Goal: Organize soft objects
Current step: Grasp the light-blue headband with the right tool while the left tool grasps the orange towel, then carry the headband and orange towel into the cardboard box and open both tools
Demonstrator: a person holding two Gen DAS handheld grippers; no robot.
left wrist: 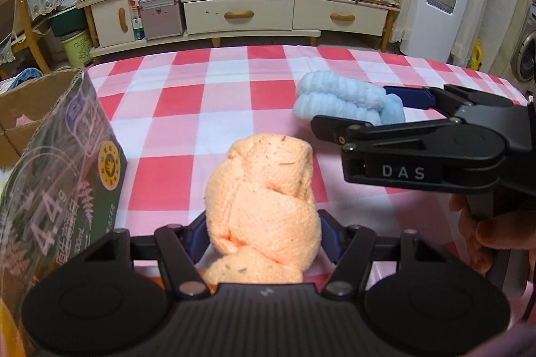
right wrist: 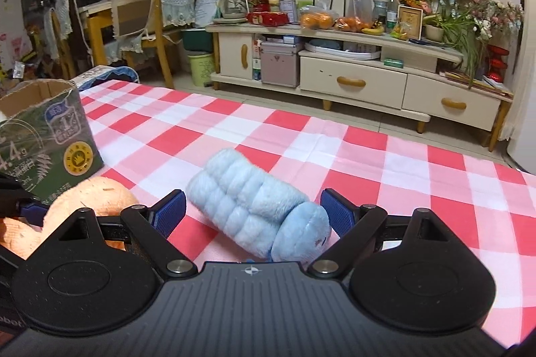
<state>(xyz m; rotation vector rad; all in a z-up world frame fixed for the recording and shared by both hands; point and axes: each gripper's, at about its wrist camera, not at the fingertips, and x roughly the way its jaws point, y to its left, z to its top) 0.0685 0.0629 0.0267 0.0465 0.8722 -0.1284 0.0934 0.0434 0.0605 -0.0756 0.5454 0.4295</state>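
Note:
A peach knitted bundle (left wrist: pixel 264 199) lies on the checked tablecloth (left wrist: pixel 201 95), and my left gripper (left wrist: pixel 261 229) is shut on it, a blue pad pressing each flank. Further right rests a pale blue plush roll (left wrist: pixel 341 102). In the left wrist view my right gripper (left wrist: pixel 350 107) reaches in from the right with a finger on either side of the roll. The right wrist view shows the plush roll (right wrist: pixel 248 206) between the right gripper's (right wrist: pixel 254 213) spread pads, and a small gap remains at the left pad (right wrist: pixel 171 213). The peach bundle (right wrist: pixel 97 196) sits at the lower left.
An open cardboard carton with green print (left wrist: pixel 67 172) (right wrist: pixel 50 139) stands on the table at the left, close beside the peach bundle. A person's hand (left wrist: pixel 485 233) grips the right gripper's handle. Beyond the table's far edge stands a cream TV cabinet (left wrist: pixel 241 15) on the floor.

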